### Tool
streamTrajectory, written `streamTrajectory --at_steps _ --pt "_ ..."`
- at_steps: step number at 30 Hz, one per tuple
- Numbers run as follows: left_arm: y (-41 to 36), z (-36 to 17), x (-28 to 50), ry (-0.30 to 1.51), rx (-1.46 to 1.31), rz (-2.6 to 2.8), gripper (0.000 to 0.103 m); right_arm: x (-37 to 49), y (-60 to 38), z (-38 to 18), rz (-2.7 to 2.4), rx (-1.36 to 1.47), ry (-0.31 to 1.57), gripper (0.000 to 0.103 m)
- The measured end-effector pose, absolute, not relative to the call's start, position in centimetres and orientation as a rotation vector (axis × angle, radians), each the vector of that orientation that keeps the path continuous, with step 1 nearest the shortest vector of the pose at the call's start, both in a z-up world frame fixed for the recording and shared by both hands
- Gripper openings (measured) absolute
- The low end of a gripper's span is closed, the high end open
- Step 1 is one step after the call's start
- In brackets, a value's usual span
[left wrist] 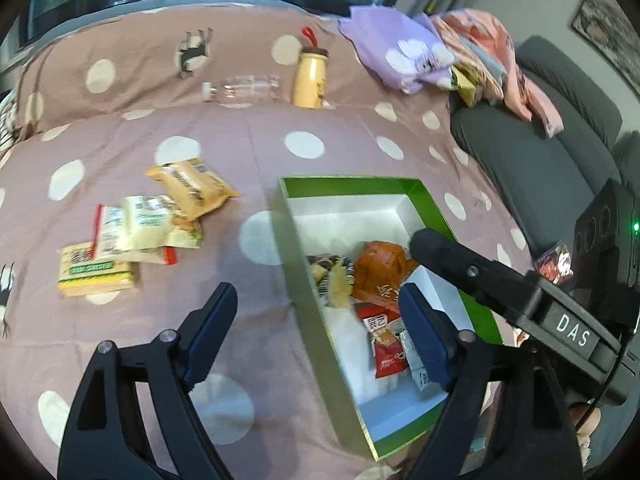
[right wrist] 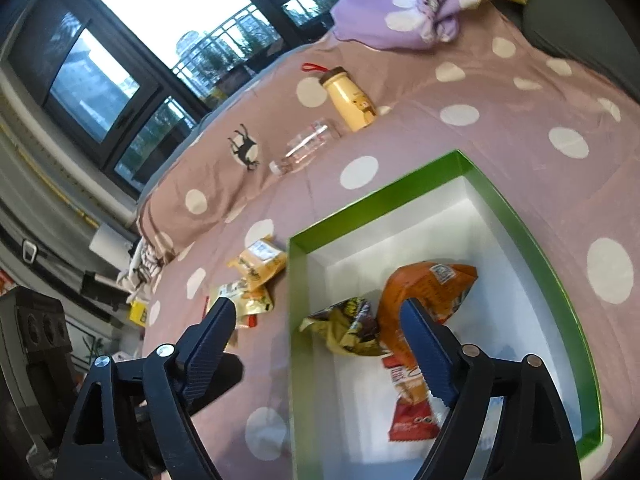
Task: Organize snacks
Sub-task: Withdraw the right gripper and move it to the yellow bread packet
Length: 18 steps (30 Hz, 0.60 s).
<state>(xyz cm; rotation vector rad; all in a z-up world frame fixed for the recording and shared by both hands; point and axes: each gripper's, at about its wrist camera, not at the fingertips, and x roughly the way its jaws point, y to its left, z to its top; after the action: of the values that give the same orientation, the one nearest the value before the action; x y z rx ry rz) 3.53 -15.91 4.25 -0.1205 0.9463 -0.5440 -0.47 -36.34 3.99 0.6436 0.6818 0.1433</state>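
A green box (left wrist: 308, 280) with a white inside lies on the spotted bedcover; it also shows in the right wrist view (right wrist: 298, 320). In it lie an orange packet (left wrist: 378, 270) (right wrist: 432, 292), a yellow-brown packet (left wrist: 332, 276) (right wrist: 348, 328) and a red packet (left wrist: 386, 350) (right wrist: 412, 412). Several yellow snack packets (left wrist: 140, 228) (right wrist: 256, 276) lie on the cover left of the box. My left gripper (left wrist: 320, 332) is open and empty over the box's left wall. My right gripper (right wrist: 316, 344) is open and empty above the box; one of its fingers (left wrist: 460, 260) reaches over the box in the left wrist view.
A cream bottle (left wrist: 310, 78) (right wrist: 350, 100) and a clear plastic bottle (left wrist: 244, 88) (right wrist: 306, 146) lie at the far side of the bed. A purple bag (left wrist: 394, 50) and clothes sit at the back right. A grey sofa (left wrist: 540, 168) borders the right.
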Motion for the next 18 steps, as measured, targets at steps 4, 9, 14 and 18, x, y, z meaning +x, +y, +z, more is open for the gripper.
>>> streamTrajectory --at_steps 4,9,14,18 --pt "-13.1 4.7 2.9 0.933 -0.151 -0.501 0.088 -1.0 -34.7 5.0 0.152 0.608 0.678 0.09" --pt "-9.1 4.5 2.4 0.922 -0.196 -0.442 0.093 -0.8 -32.5 5.7 0.168 0.563 0.695 0.093" --pt "-4.6 4.0 2.3 0.914 -0.24 -0.357 0.096 0.5 -29.9 6.1 0.197 0.522 0.726 0.096" --pt "-1.3 3.3 2.2 0.92 -0.296 -0.307 0.097 2.7 -27.8 6.1 0.229 0.507 0.774 0.096"
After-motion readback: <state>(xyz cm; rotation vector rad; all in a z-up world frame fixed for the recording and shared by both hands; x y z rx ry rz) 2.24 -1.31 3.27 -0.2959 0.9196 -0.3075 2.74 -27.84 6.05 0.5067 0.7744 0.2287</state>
